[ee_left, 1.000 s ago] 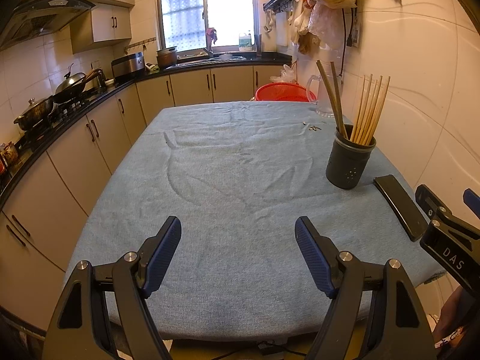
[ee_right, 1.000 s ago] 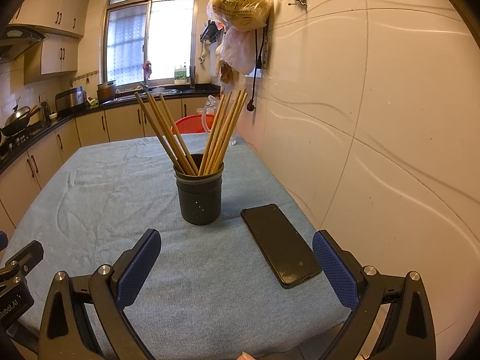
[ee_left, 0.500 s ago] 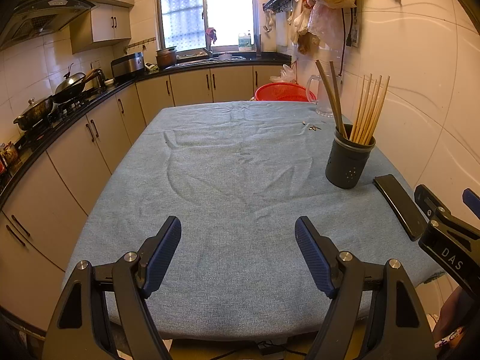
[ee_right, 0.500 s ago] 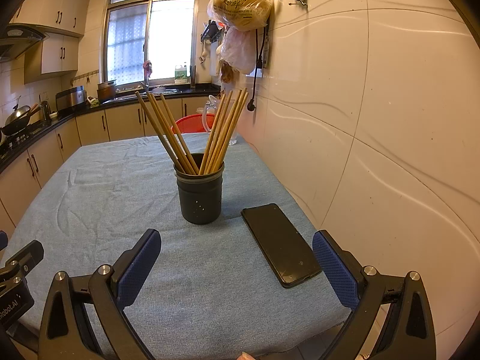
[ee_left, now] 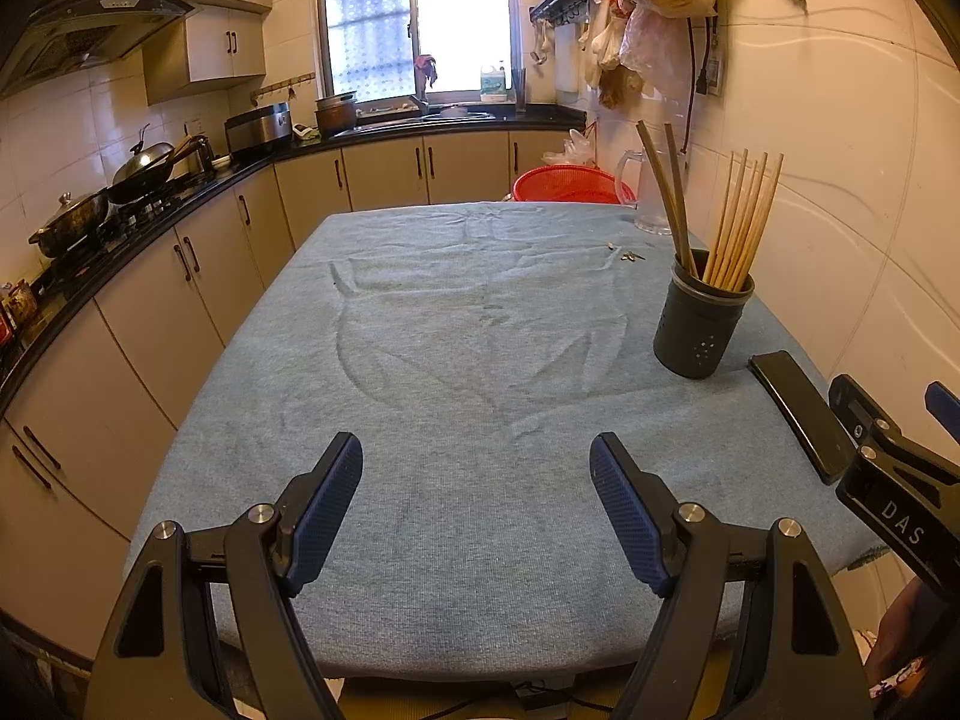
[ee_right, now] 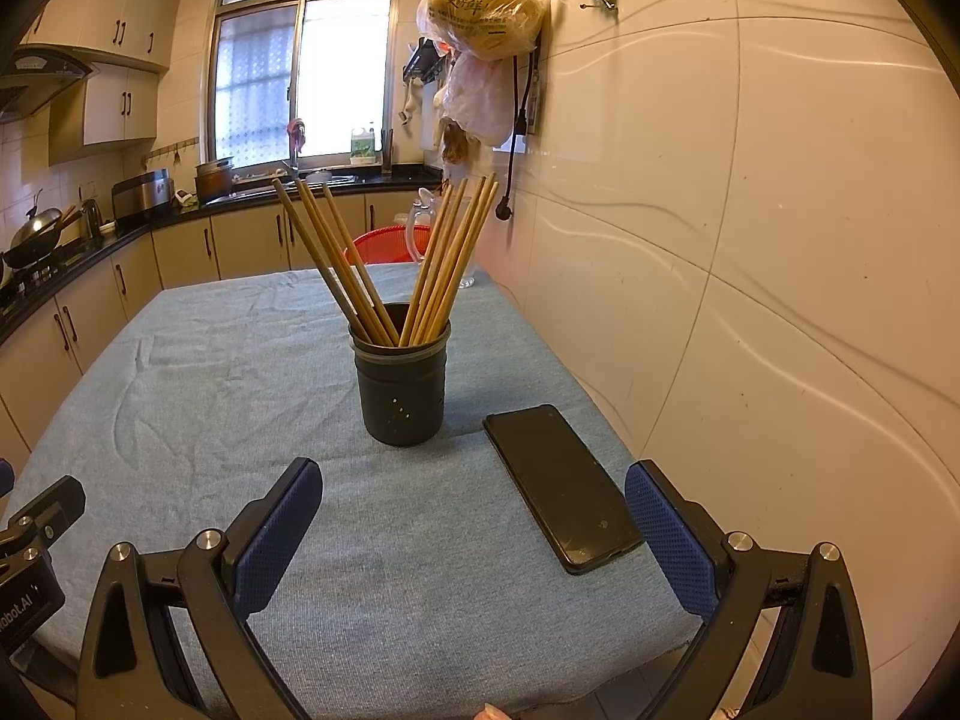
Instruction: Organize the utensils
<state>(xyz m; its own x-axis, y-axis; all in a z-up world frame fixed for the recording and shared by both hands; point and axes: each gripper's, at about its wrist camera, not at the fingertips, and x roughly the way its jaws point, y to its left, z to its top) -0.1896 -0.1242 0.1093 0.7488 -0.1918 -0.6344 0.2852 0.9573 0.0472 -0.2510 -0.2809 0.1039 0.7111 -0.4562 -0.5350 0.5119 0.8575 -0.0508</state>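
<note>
Broadly set on a table (ee_left: 420, 360) under blue cloth, running from the near edge back toward the counters. Standing near the right edge, toward the near right corner: a dark cup (ee_right: 401, 387) packed with chopsticks (ee_right: 384, 264), fanned in two bunches, darker ones leaning left, paler ones leaning right. Lying just beside the cup on its right, closer still to the right edge: a black phone (ee_right: 561, 483), flat and face up. Farther back along the same edge, a clear jug (ee_left: 651, 192); close to it, a few tiny scraps (ee_left: 627, 255), too small to identify. Left gripper (ee_left: 477, 504) held low over the near edge, fingers spread wide, nothing between them. Right gripper (ee_right: 474, 519) likewise gaping and empty, aimed at the cup, blue pads (ee_right: 279, 534) well short of it. Every utensil in sight already upright in the cup, so probably at or near the finish. Risks from here: knocking the splayed chopsticks with an incoming finger and tipping the tall, top-heavy cup; pushing the phone off the right edge with the right finger, given how near the edge it lies; snagging the loose cloth and dragging cup and phone along. Compared with a second ago: practically no change, cup, chopsticks and phone in the same spots, both grippers equally wide, only a hair's drift of the left view.
</note>
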